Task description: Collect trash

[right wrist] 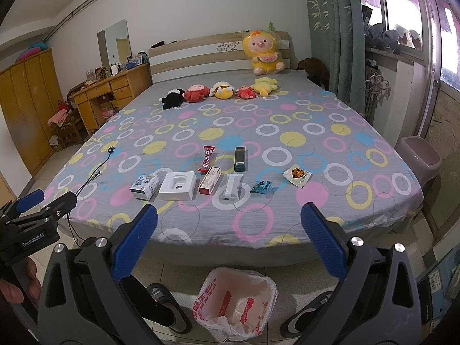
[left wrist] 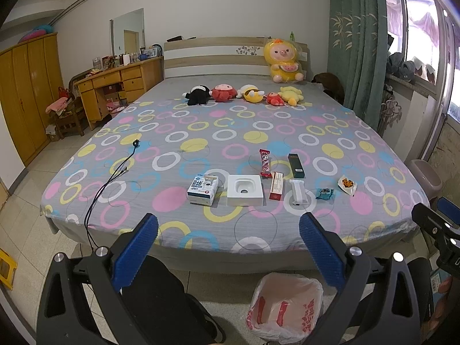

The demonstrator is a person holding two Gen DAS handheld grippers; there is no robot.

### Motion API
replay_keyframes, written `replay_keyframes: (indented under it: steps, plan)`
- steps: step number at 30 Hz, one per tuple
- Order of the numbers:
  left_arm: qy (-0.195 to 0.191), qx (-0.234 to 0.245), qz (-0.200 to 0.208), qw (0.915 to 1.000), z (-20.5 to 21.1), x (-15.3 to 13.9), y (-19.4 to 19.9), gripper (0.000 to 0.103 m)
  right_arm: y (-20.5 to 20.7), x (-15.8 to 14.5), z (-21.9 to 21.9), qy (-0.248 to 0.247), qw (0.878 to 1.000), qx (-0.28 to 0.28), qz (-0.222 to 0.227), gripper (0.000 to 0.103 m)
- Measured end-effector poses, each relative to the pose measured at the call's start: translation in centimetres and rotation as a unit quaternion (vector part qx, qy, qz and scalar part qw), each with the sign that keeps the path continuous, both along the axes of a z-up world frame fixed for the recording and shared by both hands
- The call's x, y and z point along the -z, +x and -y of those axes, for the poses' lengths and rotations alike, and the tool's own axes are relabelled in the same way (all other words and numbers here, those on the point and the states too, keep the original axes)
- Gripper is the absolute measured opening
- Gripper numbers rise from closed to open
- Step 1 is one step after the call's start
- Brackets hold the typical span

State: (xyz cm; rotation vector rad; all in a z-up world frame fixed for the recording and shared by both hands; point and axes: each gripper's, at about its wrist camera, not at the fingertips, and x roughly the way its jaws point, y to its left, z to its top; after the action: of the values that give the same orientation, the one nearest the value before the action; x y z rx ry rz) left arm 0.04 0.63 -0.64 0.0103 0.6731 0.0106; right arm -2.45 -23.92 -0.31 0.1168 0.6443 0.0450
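Observation:
Trash lies in a row near the foot of the bed (left wrist: 172,132): a blue-white box (left wrist: 202,189), a white tray box (left wrist: 245,190), a red-white box (left wrist: 276,186), a white stick pack (left wrist: 297,191), a teal wrapper (left wrist: 324,193), an orange snack packet (left wrist: 348,184), a red candy wrapper (left wrist: 265,163) and a dark green box (left wrist: 296,166). A bin lined with a white bag (left wrist: 284,306) stands on the floor below. My left gripper (left wrist: 228,230) and right gripper (right wrist: 229,221) hover open above the bed's foot, holding nothing.
Several plush toys (left wrist: 244,93) line the head of the bed, with a big yellow one (left wrist: 283,60) at the headboard. A black cable (left wrist: 115,172) trails off the left side. A grey bin (right wrist: 418,155) stands right of the bed. Slippers (right wrist: 166,307) flank the lined bin.

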Motion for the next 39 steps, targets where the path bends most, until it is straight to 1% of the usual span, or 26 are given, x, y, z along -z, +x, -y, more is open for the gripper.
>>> replay_keyframes:
  steps: [32, 39]
  plan:
    - [0.002, 0.0, -0.001, 1.0, 0.09, -0.03, 0.08, 0.096, -0.01, 0.08, -0.23, -0.002, 1.0, -0.001, -0.003, 0.098]
    - [0.003, -0.001, -0.001, 1.0, -0.28, 0.01, -0.14, 0.096, 0.2, 0.52, -0.87, -0.003, 1.0, -0.002, -0.004, 0.098]
